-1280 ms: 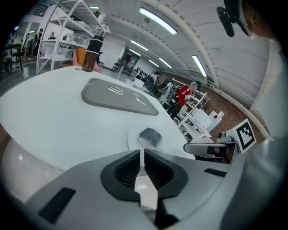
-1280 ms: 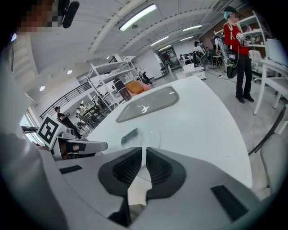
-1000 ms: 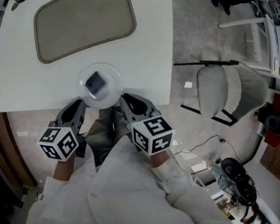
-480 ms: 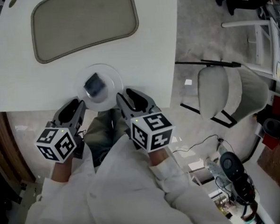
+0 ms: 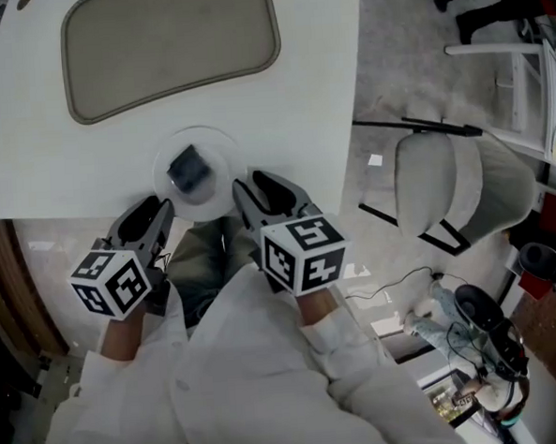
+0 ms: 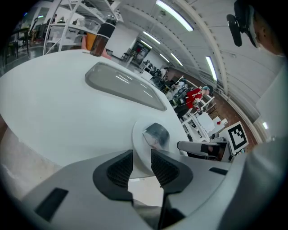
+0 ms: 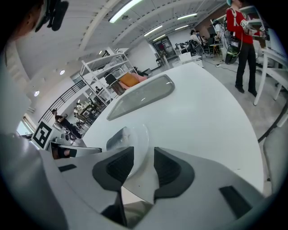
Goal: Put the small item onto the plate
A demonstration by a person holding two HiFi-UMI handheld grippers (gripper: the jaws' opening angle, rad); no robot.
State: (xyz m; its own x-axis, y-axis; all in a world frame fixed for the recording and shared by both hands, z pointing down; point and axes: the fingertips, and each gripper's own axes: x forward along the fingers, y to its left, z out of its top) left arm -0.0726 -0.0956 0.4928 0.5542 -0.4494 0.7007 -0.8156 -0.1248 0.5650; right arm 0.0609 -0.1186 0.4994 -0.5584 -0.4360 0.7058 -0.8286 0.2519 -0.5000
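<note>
Left tongs (image 5: 154, 215): released, jaws just been opening, nothing gripped; plate (image 5: 221, 150) rim shows just ahead of gap. Right tongs (image 5: 263, 193): released too, jaws just been opening, nothing gripped; plate edge just ahead, toward its left jaw. Small item (image 5: 189, 168), dark and squarish, lies on plate, ahead of and between both tongs. Plate sits at near edge of white tabletop (image 5: 312, 92). Grey mat (image 5: 169, 45) further ahead, apart from plate.

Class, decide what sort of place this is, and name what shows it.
Probably a lab or workshop hall: metal shelving racks, long ceiling strip lights, and loose cables on the floor.
</note>
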